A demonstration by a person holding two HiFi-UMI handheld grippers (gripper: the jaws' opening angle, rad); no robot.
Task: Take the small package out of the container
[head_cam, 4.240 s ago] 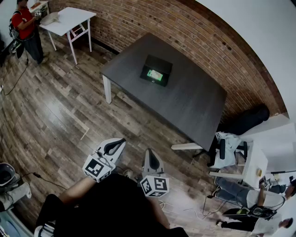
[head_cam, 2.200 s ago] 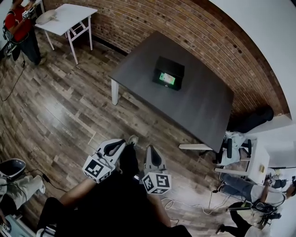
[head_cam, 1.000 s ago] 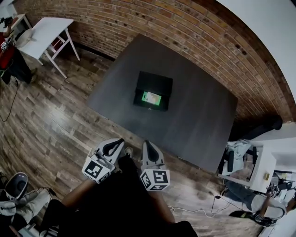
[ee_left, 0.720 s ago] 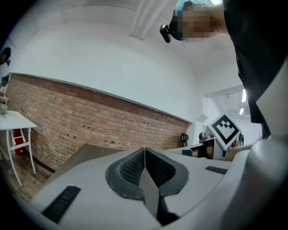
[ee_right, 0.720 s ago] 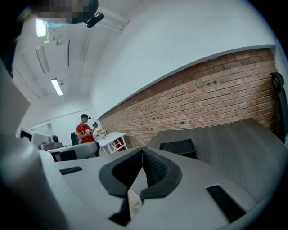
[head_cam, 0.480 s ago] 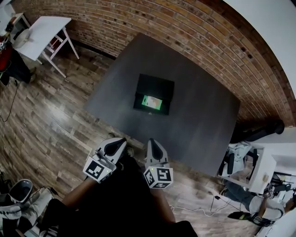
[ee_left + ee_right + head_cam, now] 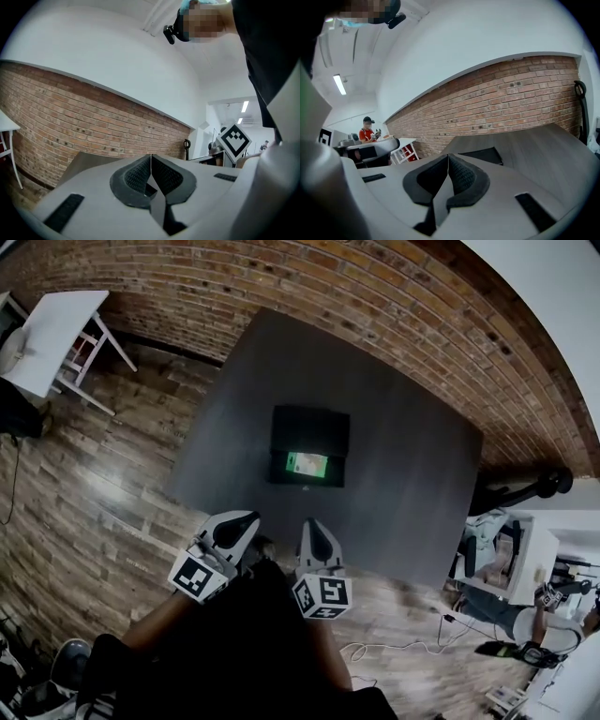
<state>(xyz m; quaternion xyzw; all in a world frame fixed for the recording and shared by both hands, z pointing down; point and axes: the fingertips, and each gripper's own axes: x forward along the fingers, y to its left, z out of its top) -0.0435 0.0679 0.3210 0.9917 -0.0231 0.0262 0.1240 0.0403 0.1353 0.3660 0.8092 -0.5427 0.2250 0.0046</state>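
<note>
The brick wall (image 7: 375,296) runs along the far side of the dark table (image 7: 412,484), and the wood plank floor (image 7: 94,493) borders the table's near and left sides. The dark table itself fills the middle of your head view. A white table (image 7: 42,329) stands on the floor well off the dark table's far left corner.

On the dark table, about midway between its far and near edges and toward its left side, sits 1 open black container (image 7: 309,432). Your 2 grippers are side by side just off the table's near edge, both pointing at it and apart from the container. Your left gripper (image 7: 242,519) has its jaws pressed together with nothing between them. Your right gripper (image 7: 312,525) is likewise closed tight and empty.

The small green package (image 7: 307,464) lies inside the container, in the part nearest the table's near edge. In the right gripper view, 1 person in a red shirt (image 7: 367,132) stands far beyond the table's left end.
</note>
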